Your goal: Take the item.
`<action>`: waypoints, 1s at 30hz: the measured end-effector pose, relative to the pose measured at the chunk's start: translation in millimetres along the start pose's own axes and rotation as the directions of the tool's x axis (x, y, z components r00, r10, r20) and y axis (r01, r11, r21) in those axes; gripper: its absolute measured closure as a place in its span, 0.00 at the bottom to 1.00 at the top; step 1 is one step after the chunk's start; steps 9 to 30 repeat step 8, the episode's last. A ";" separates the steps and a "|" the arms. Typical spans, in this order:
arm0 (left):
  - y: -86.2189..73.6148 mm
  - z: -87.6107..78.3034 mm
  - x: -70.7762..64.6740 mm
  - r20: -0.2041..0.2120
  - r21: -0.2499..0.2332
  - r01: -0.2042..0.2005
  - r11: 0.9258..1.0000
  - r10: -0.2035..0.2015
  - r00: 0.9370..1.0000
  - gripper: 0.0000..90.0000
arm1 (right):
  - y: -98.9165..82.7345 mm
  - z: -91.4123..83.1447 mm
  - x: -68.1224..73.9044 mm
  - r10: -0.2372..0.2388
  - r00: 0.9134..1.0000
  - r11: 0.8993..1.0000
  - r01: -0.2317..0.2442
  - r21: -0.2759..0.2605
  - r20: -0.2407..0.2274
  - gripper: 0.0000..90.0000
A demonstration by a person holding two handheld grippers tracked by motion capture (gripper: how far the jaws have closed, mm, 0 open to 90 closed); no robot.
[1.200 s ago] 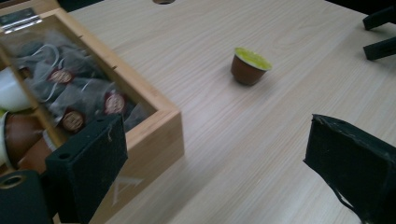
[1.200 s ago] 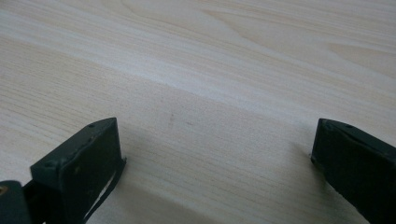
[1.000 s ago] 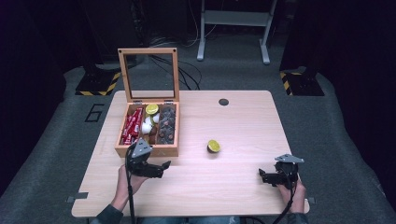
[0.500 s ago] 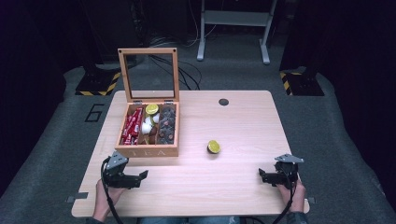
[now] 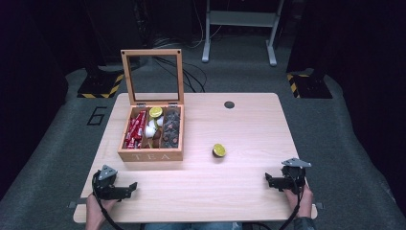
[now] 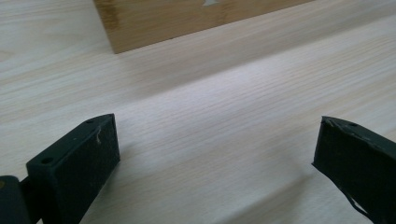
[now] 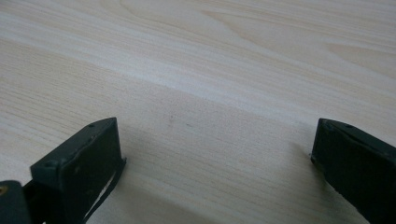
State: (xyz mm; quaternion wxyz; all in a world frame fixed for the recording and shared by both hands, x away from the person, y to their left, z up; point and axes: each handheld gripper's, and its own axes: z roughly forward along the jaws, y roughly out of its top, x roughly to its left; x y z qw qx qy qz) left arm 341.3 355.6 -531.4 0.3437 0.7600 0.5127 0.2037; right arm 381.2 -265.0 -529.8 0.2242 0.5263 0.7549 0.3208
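On my left, the left gripper [image 5: 128,188] sits low over the near left corner of the table [image 5: 249,129], jaws spread wide with bare wood between them; they have just been opening. Just beyond it stands the wooden tea box [image 5: 149,154], lid upright, holding red packets, white pieces, dark pods and a lime half. Another lime half [image 5: 219,150] lies on the table right of the box, apart from both grippers. At the near right corner, my right gripper [image 5: 268,179] is spread too, gripping nothing.
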 end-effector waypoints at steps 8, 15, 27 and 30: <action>1.8 2.3 -1.4 -0.030 0.022 -0.034 0.999 0.034 0.999 0.01 | 0.6 0.6 1.2 0.000 1.000 1.000 0.000 0.002 -0.004 0.01; 1.8 2.3 -1.4 -0.030 0.022 -0.034 0.999 0.034 0.999 0.01 | 0.6 0.6 1.2 0.000 1.000 1.000 0.000 0.002 -0.004 0.01; 1.8 2.3 -1.4 -0.030 0.022 -0.034 0.999 0.034 0.999 0.01 | 0.6 0.6 1.2 0.000 1.000 1.000 0.000 0.002 -0.004 0.01; 1.8 2.3 -1.4 -0.030 0.022 -0.034 0.999 0.034 0.999 0.01 | 0.6 0.6 1.2 0.000 1.000 1.000 0.000 0.002 -0.004 0.01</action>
